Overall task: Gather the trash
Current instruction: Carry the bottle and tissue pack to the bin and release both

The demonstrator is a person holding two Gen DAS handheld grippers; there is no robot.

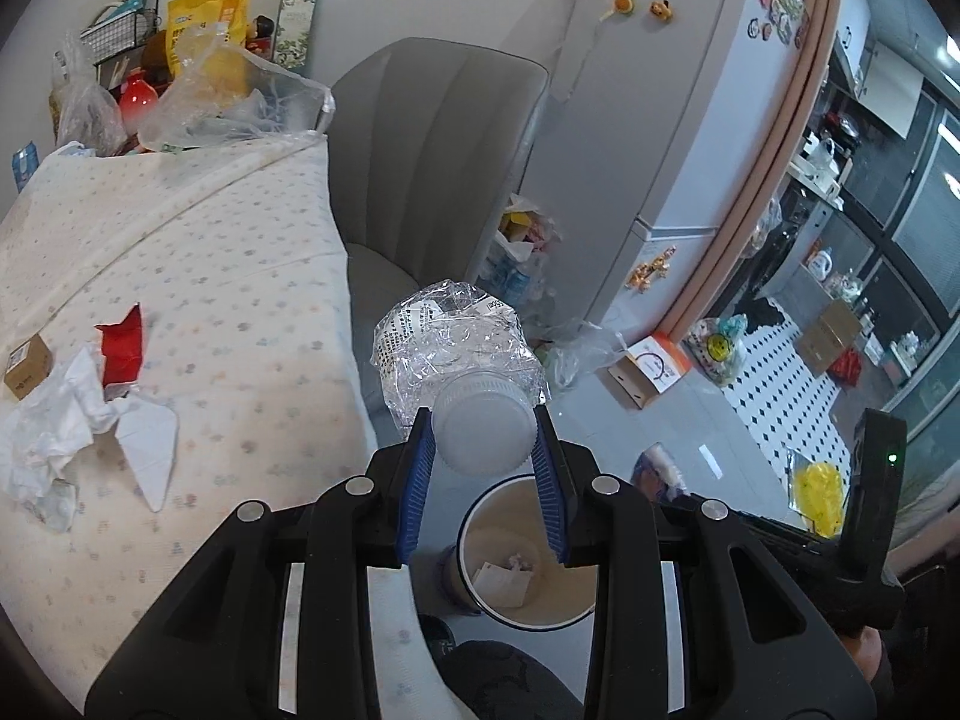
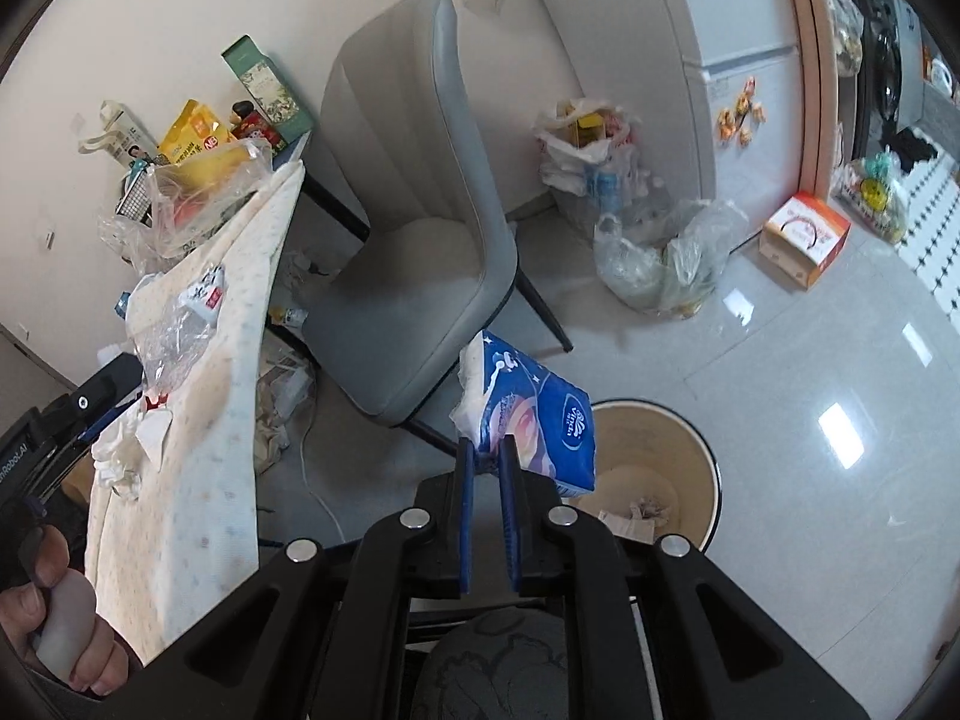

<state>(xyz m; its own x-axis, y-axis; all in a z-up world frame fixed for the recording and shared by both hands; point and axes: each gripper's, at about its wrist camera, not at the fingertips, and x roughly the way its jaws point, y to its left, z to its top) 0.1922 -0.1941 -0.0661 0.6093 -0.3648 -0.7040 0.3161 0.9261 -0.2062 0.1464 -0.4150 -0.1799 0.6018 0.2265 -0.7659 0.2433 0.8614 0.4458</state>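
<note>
Nearest, left gripper (image 1: pixel 483 443) clamped on the white cap of a crushed clear plastic bottle (image 1: pixel 453 348), held over the cream bin (image 1: pixel 528 552); bin's near rim cut off by the fingers, a few scraps dimly seen inside. Right gripper (image 2: pixel 485 468) with jaws narrow, a corner of the blue tissue pack (image 2: pixel 534 414) between the pads, grip hard to judge. Left on the dotted tablecloth (image 1: pixel 210 276): crumpled white paper (image 1: pixel 66 420), red wrapper (image 1: pixel 123 345), small brown box (image 1: pixel 27 363). Farther off, grey chair (image 1: pixel 432 156), then floor bags (image 2: pixel 660 258), contents blurred.
</note>
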